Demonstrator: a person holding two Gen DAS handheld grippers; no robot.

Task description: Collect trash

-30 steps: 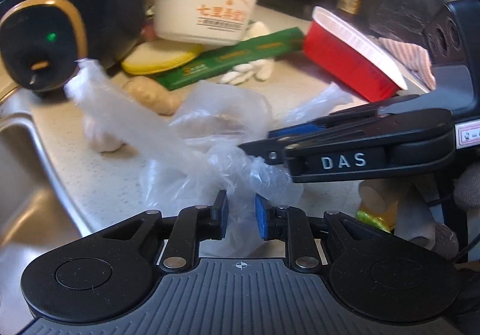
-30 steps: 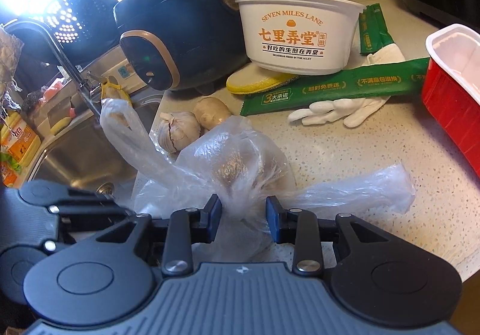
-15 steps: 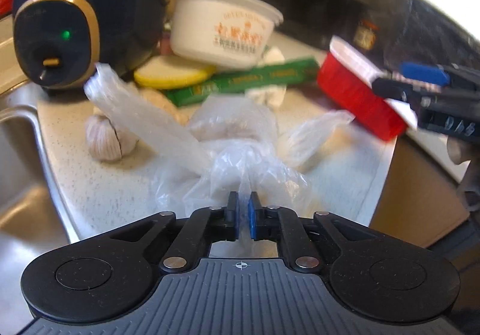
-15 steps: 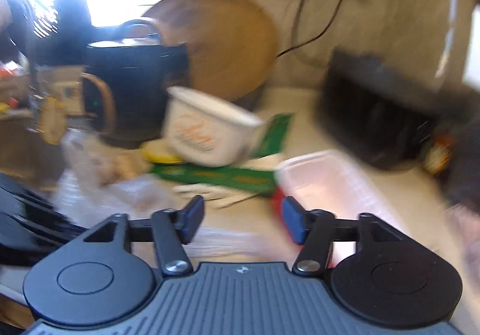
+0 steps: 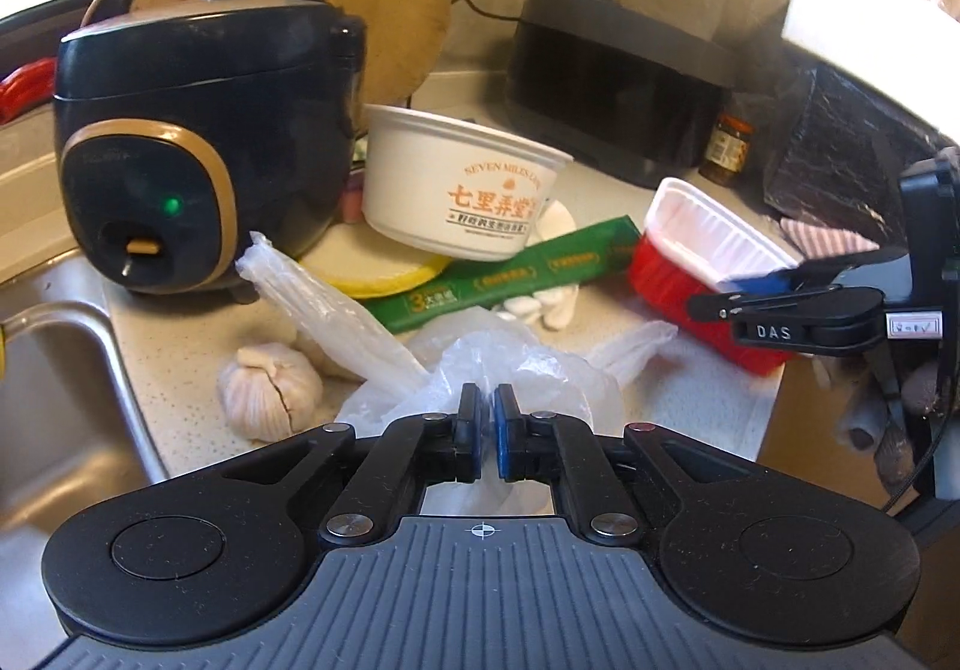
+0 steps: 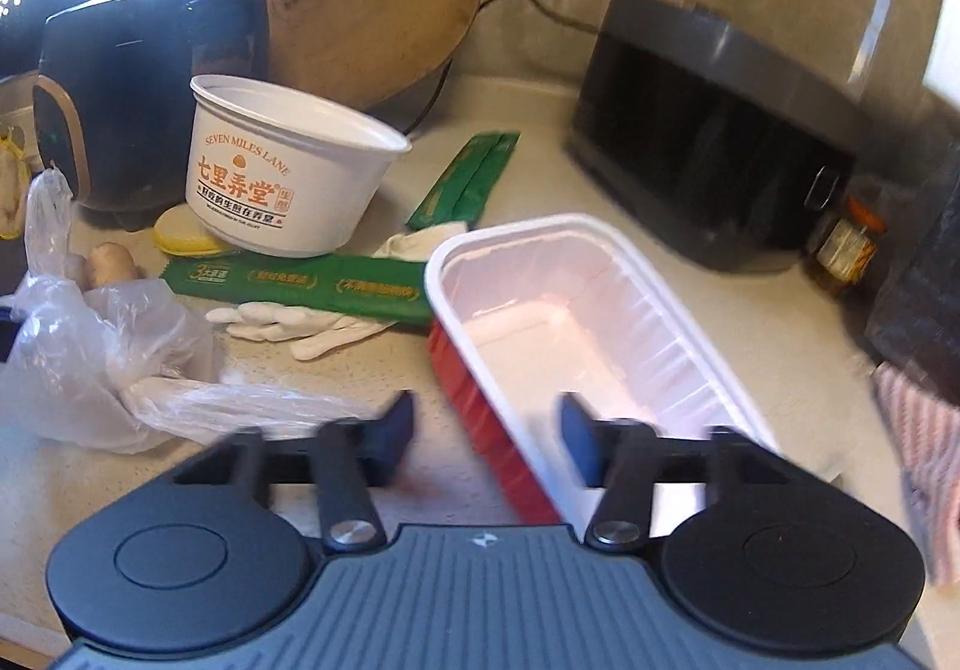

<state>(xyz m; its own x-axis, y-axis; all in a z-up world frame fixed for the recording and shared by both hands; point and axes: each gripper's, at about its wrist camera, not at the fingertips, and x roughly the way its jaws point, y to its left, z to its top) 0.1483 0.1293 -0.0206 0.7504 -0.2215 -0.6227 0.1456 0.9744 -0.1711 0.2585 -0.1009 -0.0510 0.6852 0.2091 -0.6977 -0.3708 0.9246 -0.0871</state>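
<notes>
clear plastic bag (image 5: 480, 364) pinched in left tool (image 5: 486, 430).

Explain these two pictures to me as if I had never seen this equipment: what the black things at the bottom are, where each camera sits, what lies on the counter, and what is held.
There is no robot here: a person holds a two-finger tool in each hand. Each tool carries a wide-angle camera that looks along its fingers, so the black shape at the bottom is the tool itself.

In the left view, the left gripper is shut on a clear plastic bag. The right tool shows at that picture's right edge.

In the right view, the right gripper is closing, its fingers astride the near rim of a red tray with a white inside; it does not grip it yet.

On the counter also lie a white paper bowl, green packets, a white glove, a garlic bulb and a dark rice cooker.
</notes>
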